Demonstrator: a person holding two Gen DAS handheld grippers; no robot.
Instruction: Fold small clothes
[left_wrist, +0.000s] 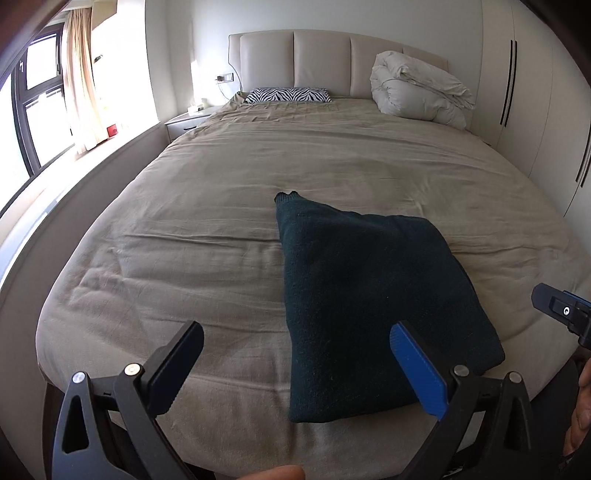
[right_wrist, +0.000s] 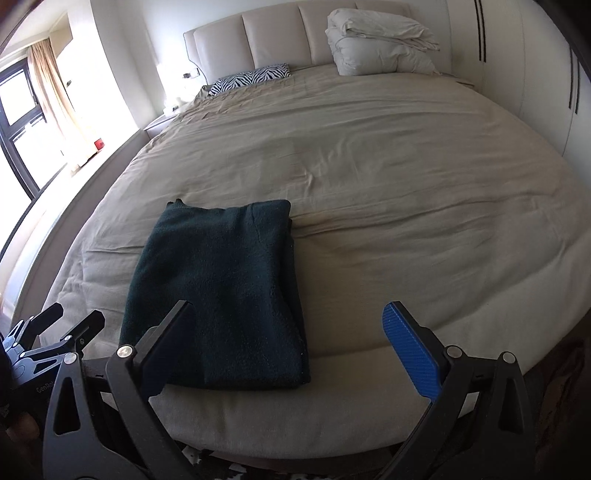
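Note:
A dark green knitted garment (left_wrist: 369, 291) lies folded into a compact rectangle near the foot of the bed (left_wrist: 221, 206). In the right wrist view the same garment (right_wrist: 221, 291) sits left of centre on the bed (right_wrist: 406, 206). My left gripper (left_wrist: 295, 343) is open, hovering over the bed's near edge, its blue-padded finger above the garment's near right part. My right gripper (right_wrist: 288, 321) is also open, its left finger over the garment's near edge. Neither holds anything. The right gripper's tip (left_wrist: 557, 302) shows at the left view's right edge, and the left gripper (right_wrist: 70, 321) appears at lower left.
A zebra-striped pillow (left_wrist: 288, 95) and a bundled white duvet (left_wrist: 417, 88) lie at the padded headboard (left_wrist: 325, 59). A window with curtains (left_wrist: 77, 81) and a ledge run along the left. Wardrobe doors (left_wrist: 535, 110) stand on the right. A person's fingers (left_wrist: 583, 402) show at lower right.

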